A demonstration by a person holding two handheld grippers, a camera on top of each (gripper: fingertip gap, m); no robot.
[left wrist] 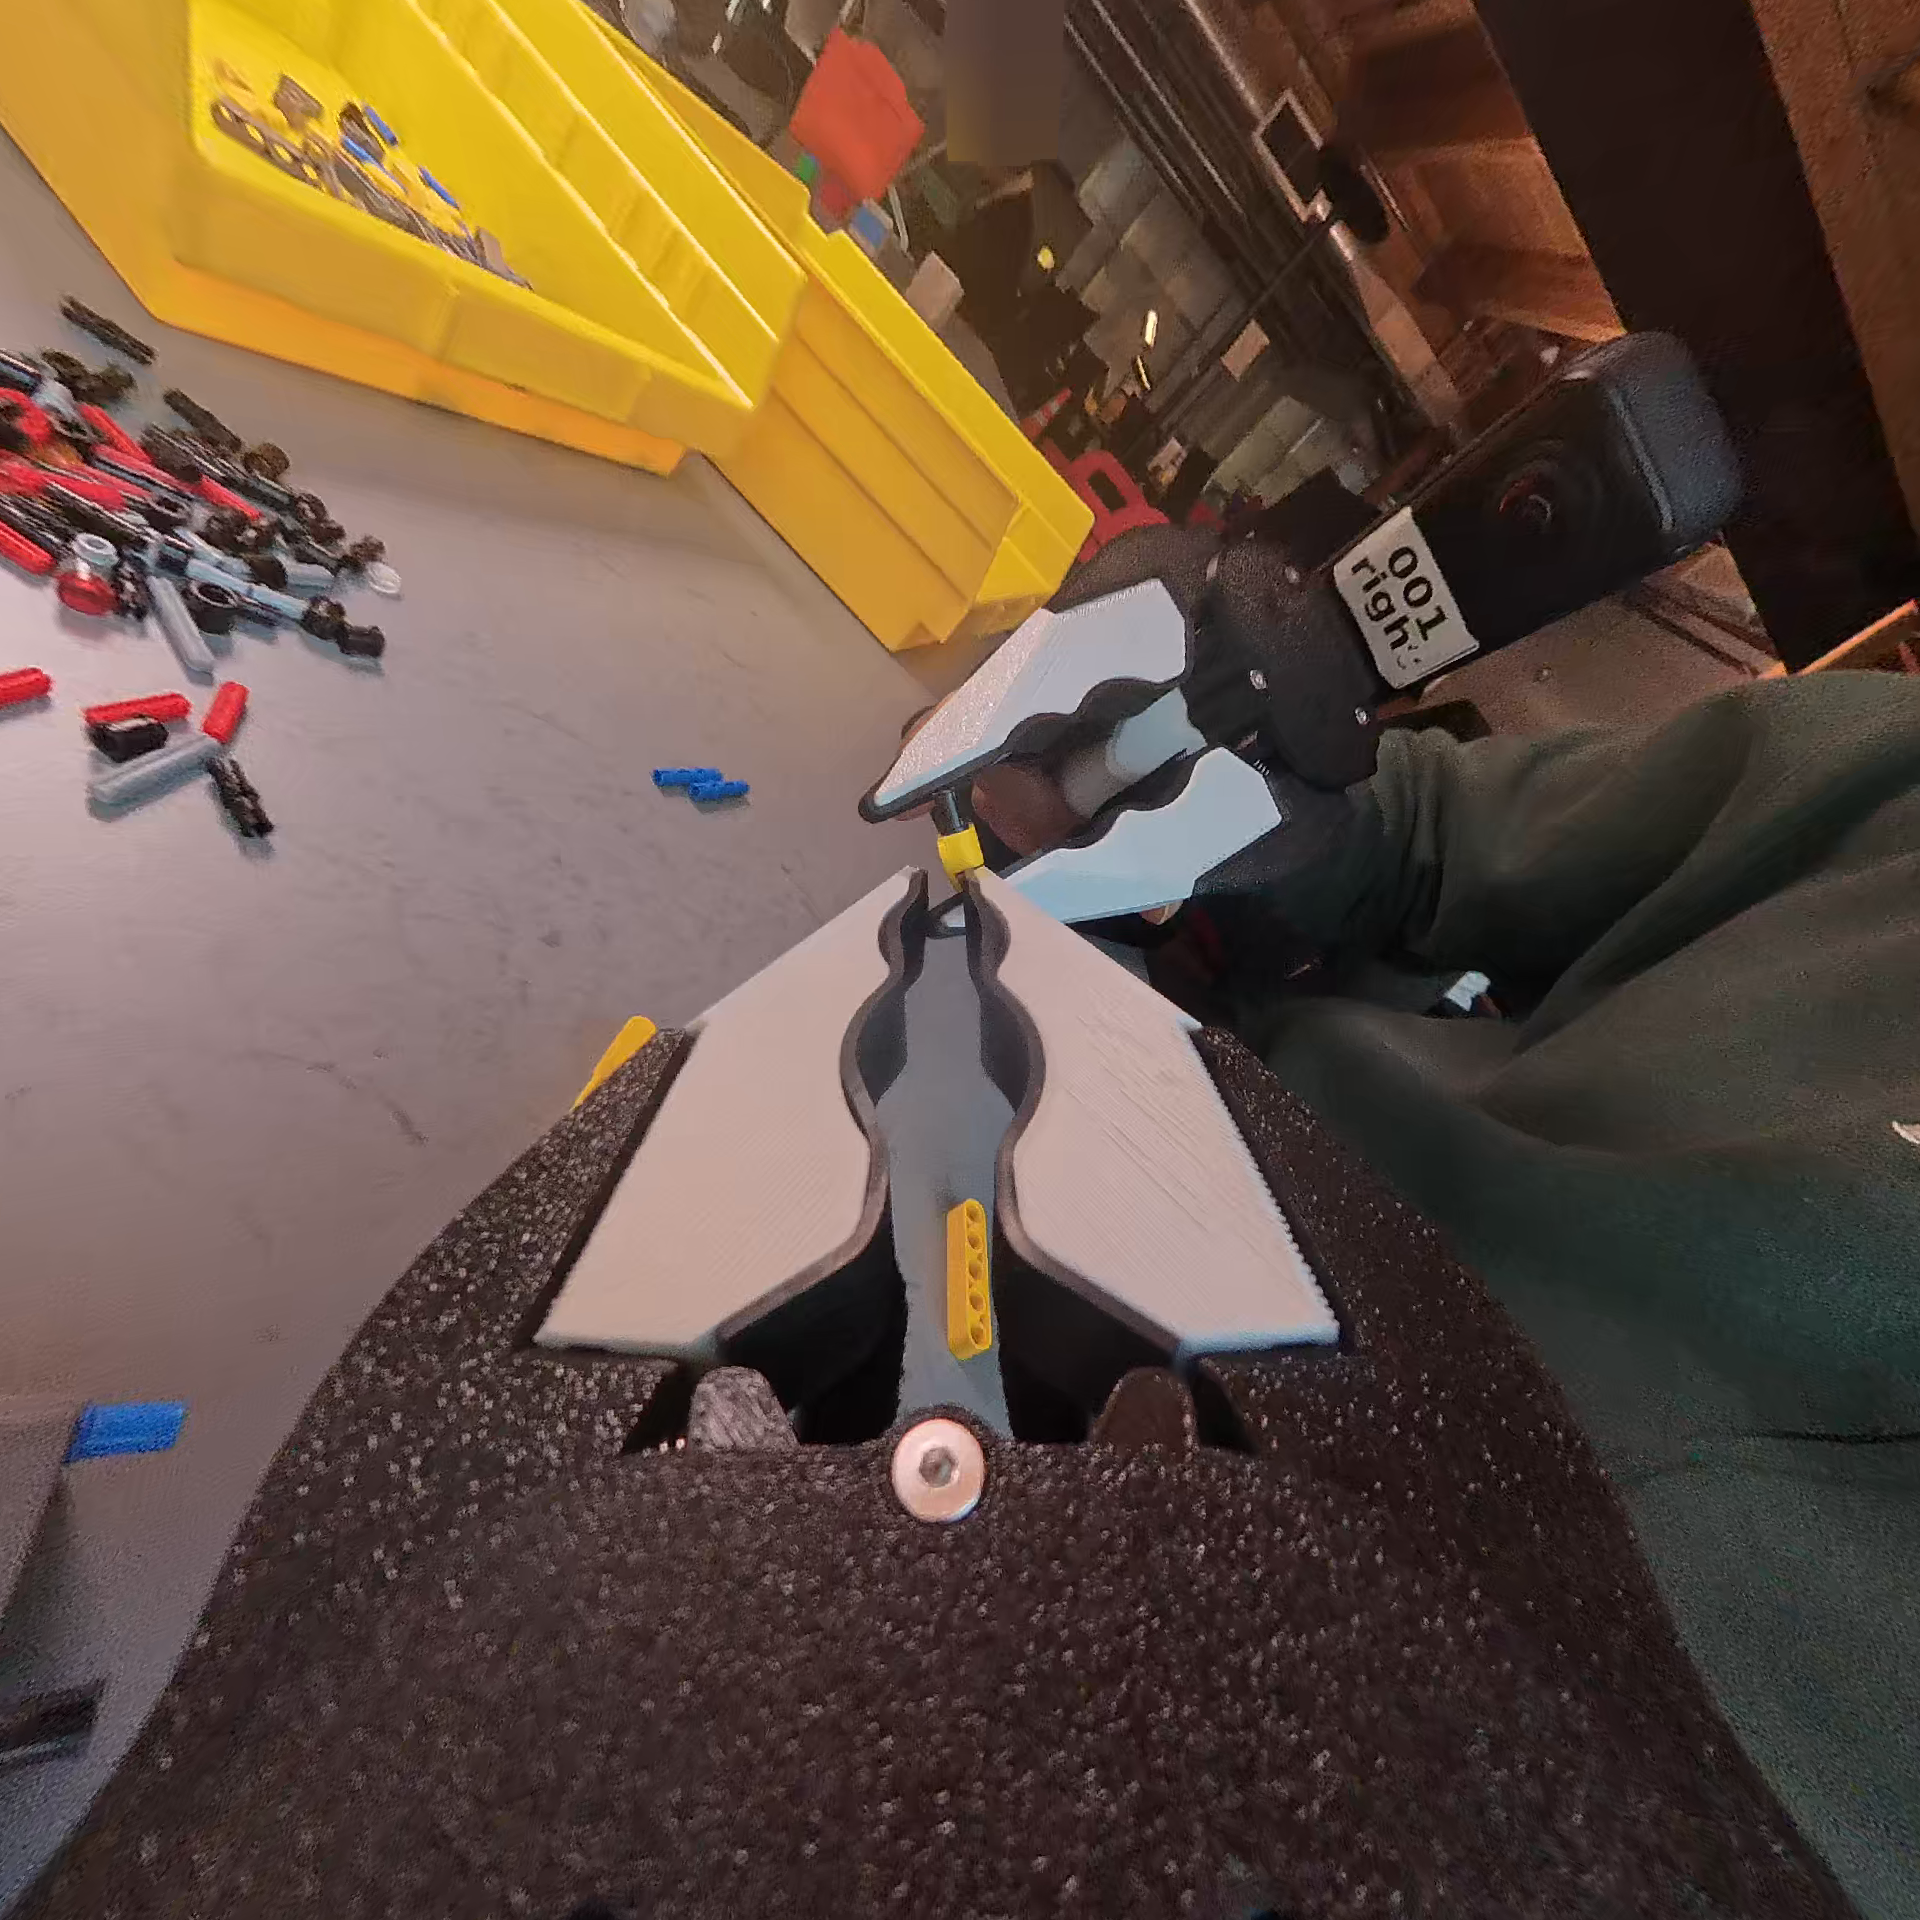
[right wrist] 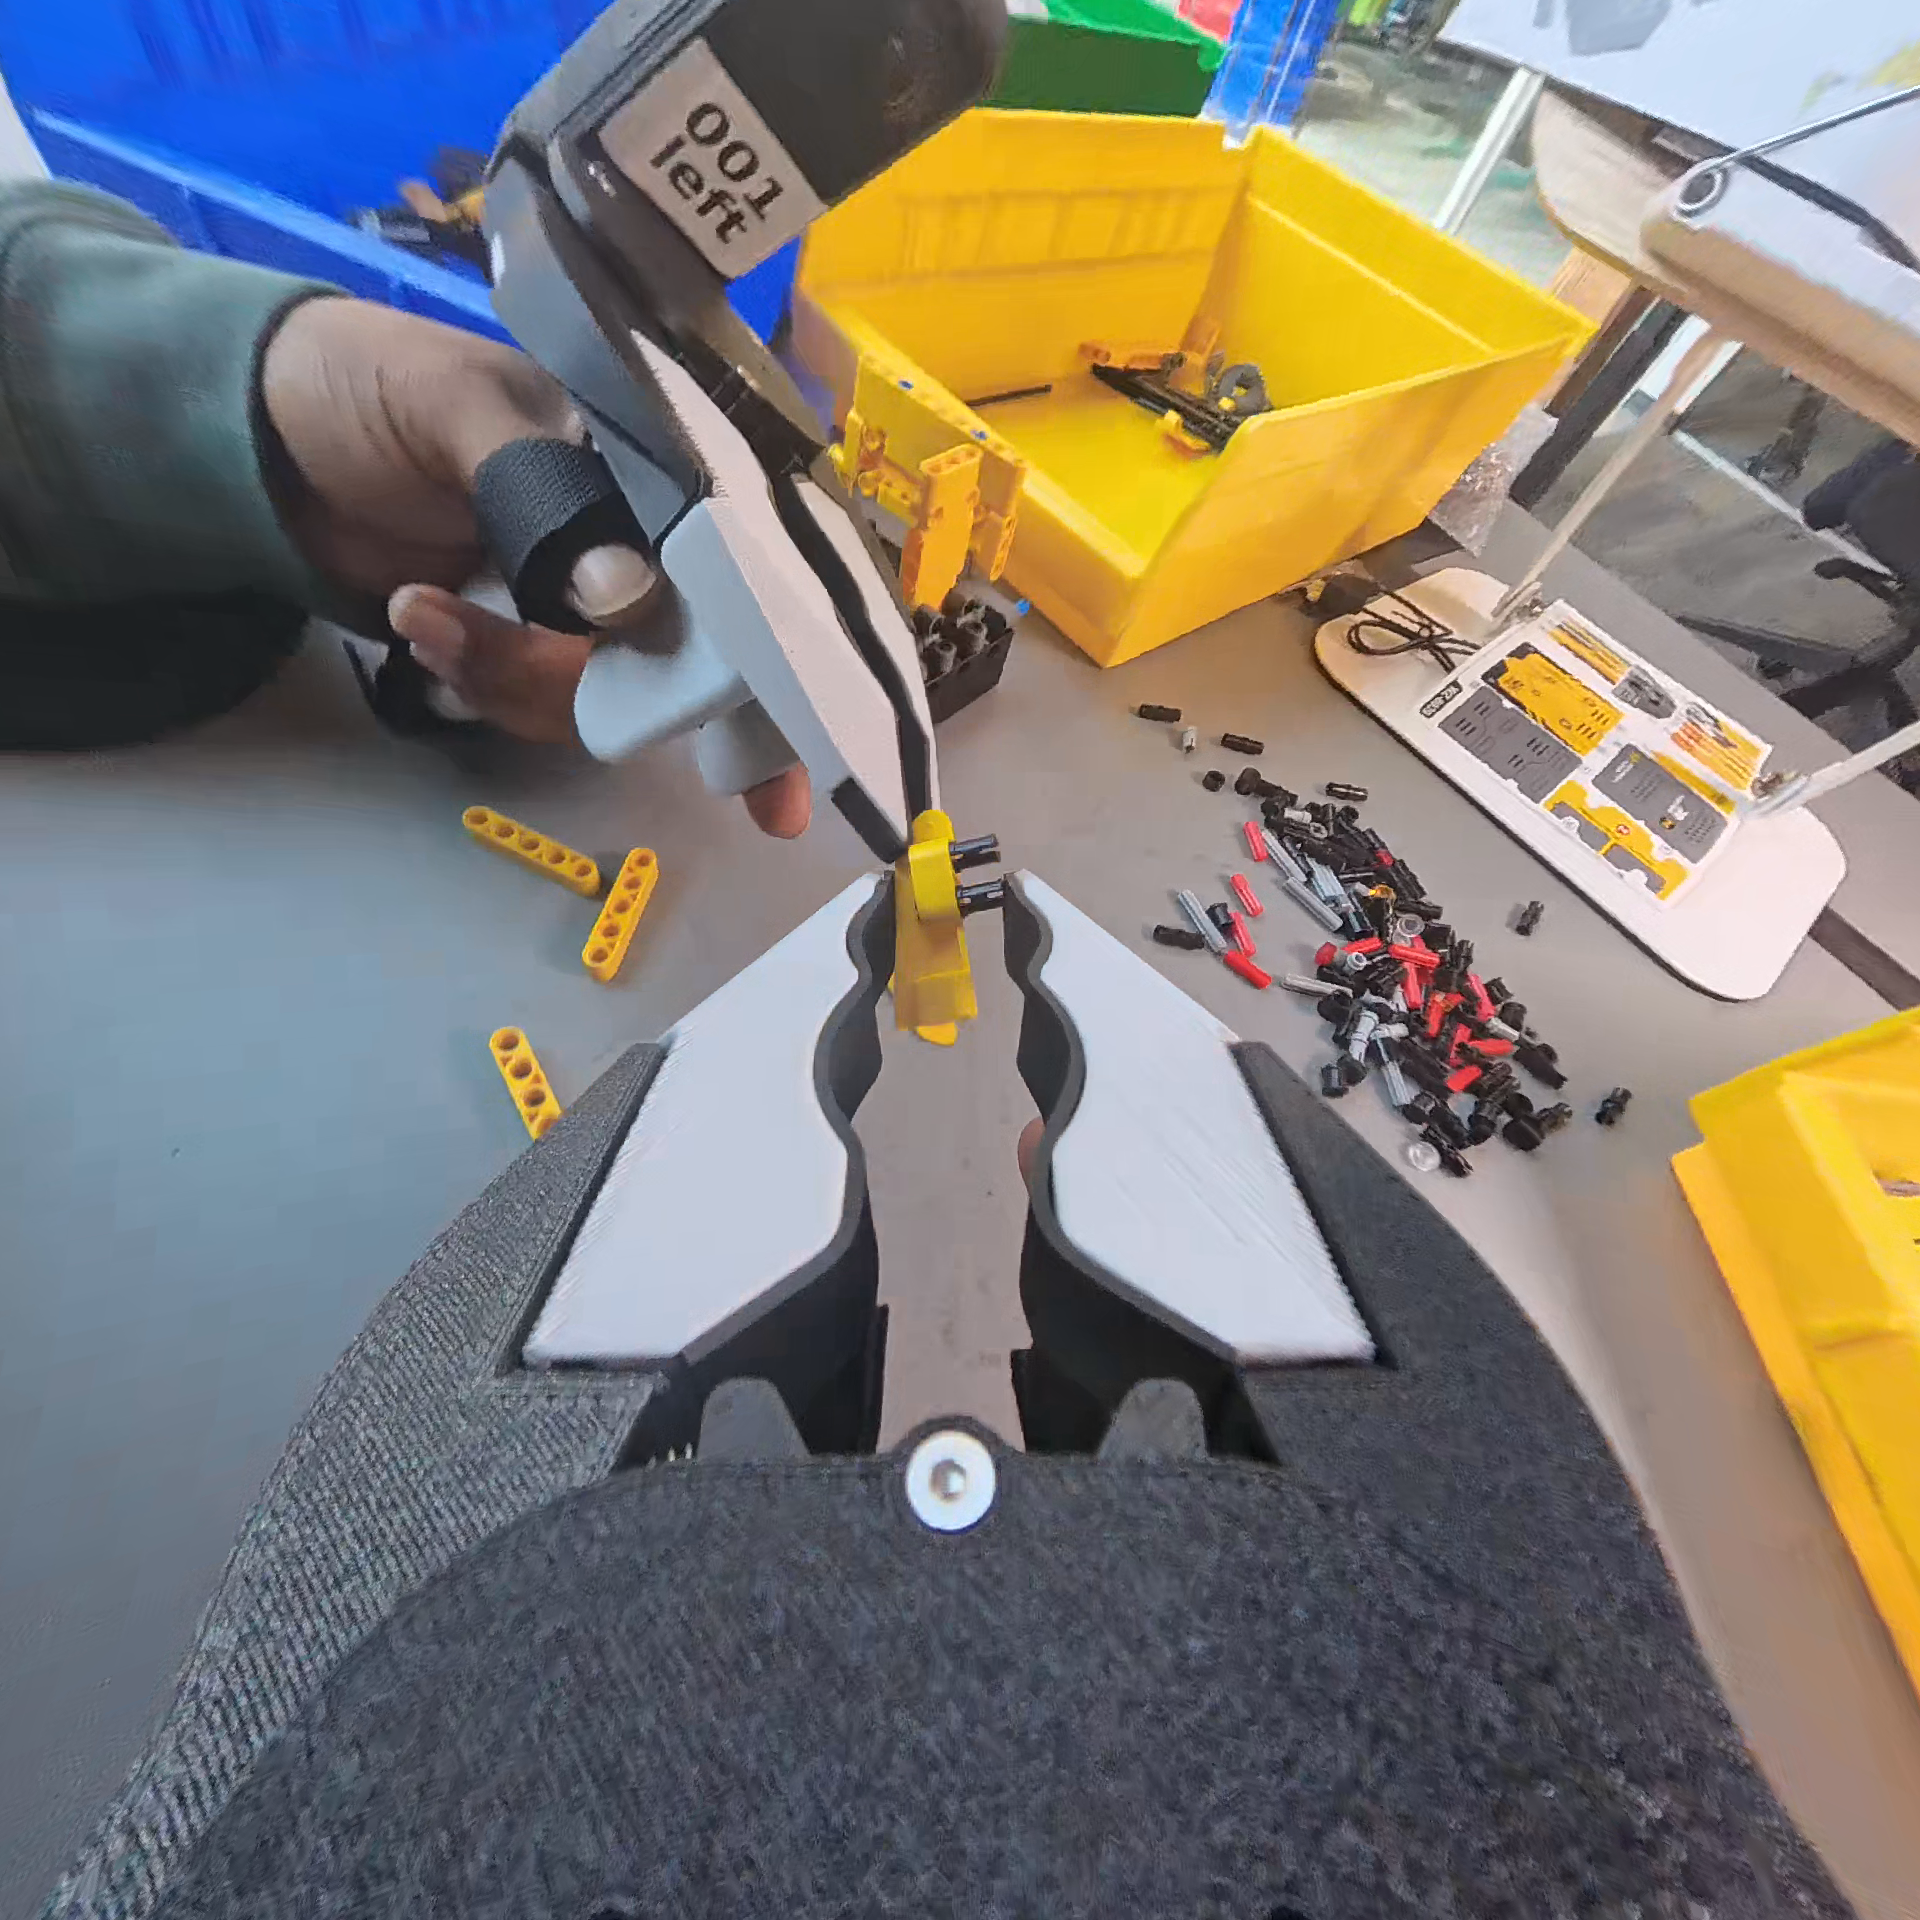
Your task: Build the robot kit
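A small yellow plastic piece (right wrist: 932, 914) with two black pins (right wrist: 977, 868) is pinched between the closed grey ribbed fingers of the left gripper (right wrist: 902, 831), above the grey table (right wrist: 260, 1039); the right gripper (right wrist: 943, 883) is set around the same piece, its wavy black-edged fingers parted and one black pin touched at its tip; whether the piece is clamped by it cannot be told. Yellow holed beams (right wrist: 618, 914) lie to the left; a heap of black, red and grey pins (right wrist: 1392, 997) lies to the right; a yellow bin (right wrist: 1299, 520) stands far behind.
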